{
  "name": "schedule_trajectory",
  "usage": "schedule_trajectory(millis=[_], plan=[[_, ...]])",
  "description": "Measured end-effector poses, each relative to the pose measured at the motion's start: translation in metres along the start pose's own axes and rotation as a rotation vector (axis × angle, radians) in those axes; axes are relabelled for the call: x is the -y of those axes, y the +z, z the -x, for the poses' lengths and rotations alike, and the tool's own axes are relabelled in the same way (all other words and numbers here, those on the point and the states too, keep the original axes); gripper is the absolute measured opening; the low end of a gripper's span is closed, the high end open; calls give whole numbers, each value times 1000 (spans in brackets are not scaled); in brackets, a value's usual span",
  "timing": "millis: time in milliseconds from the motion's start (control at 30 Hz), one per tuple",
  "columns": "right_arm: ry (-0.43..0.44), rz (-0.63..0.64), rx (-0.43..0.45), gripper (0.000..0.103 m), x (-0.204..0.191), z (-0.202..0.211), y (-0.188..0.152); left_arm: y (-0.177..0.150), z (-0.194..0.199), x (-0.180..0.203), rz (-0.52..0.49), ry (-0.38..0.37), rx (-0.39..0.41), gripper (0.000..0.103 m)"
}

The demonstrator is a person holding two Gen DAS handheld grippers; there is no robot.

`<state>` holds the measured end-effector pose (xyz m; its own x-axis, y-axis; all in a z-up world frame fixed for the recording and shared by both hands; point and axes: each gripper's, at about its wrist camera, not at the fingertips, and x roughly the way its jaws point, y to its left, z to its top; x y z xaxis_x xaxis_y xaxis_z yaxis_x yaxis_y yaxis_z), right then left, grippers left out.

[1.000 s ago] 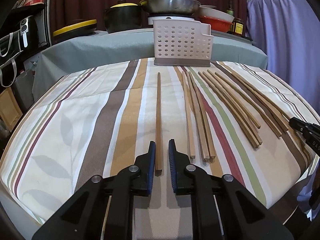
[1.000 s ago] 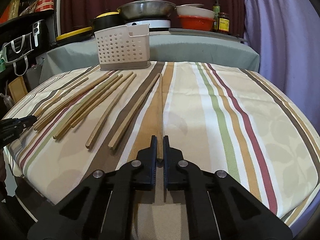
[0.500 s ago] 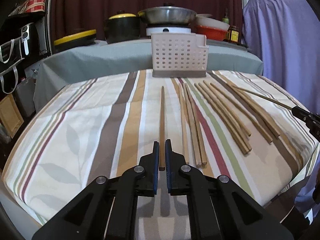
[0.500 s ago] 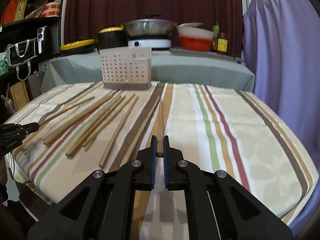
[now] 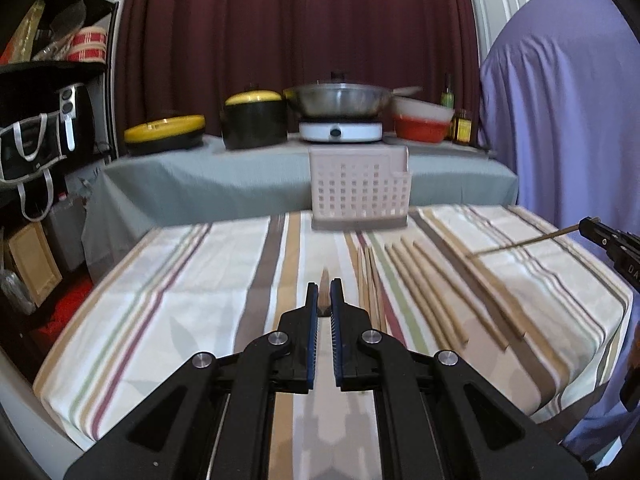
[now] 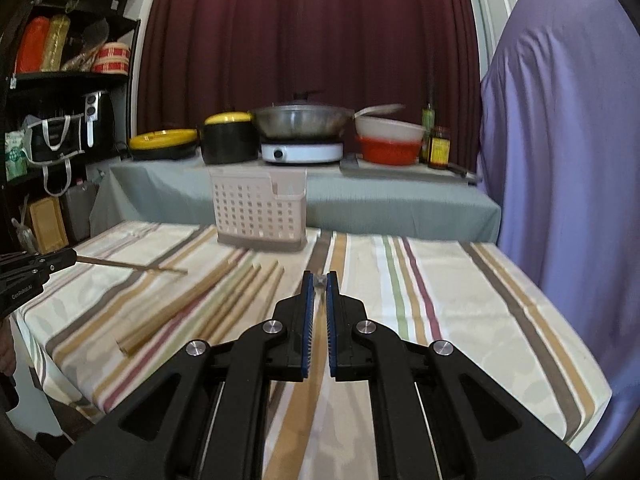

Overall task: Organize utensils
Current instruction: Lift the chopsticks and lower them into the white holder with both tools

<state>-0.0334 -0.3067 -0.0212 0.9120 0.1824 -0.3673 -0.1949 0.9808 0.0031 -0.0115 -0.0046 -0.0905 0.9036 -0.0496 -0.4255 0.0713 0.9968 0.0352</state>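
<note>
My left gripper (image 5: 324, 300) is shut on a brown chopstick (image 5: 325, 282), held above the striped table and seen almost end-on. My right gripper (image 6: 319, 286) is shut on another chopstick (image 6: 319, 279), also lifted and pointing away. Each wrist view catches the other gripper at its edge: the right gripper (image 5: 610, 240) with its chopstick (image 5: 520, 245), and the left gripper (image 6: 40, 264) with its chopstick (image 6: 132, 266). Several chopsticks (image 5: 424, 296) (image 6: 208, 300) lie in rows on the cloth. A white perforated utensil holder (image 5: 360, 196) (image 6: 260, 212) stands upright at the table's far edge.
The striped tablecloth (image 5: 180, 300) drops off at the near and side edges. Behind it a grey-covered counter (image 5: 200, 176) carries black and yellow pots, a steel pan on a white cooker (image 5: 340, 130), bowls and bottles. Purple cloth (image 5: 560, 120) hangs at the right, and dark shelves (image 6: 60, 120) stand at the left.
The left jaws closed on the chopstick that lay between them. Both grippers rose and tilted toward level, lifting a chopstick each off the cloth.
</note>
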Motion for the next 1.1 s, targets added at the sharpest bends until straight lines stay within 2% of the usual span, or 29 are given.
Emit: schedule_trajectory(millis=[267, 400, 833, 1100], plan=[[18, 4, 73, 6, -2, 9, 31, 36, 25, -11, 33, 15, 82, 7], [33, -2, 90, 6, -2, 6, 44, 49, 29, -17, 54, 12, 92, 7], [45, -5, 94, 6, -1, -23, 70, 72, 7, -19, 43, 8, 102, 7], [67, -3, 152, 6, 3, -42, 104, 107, -9, -26, 63, -26, 103, 7]])
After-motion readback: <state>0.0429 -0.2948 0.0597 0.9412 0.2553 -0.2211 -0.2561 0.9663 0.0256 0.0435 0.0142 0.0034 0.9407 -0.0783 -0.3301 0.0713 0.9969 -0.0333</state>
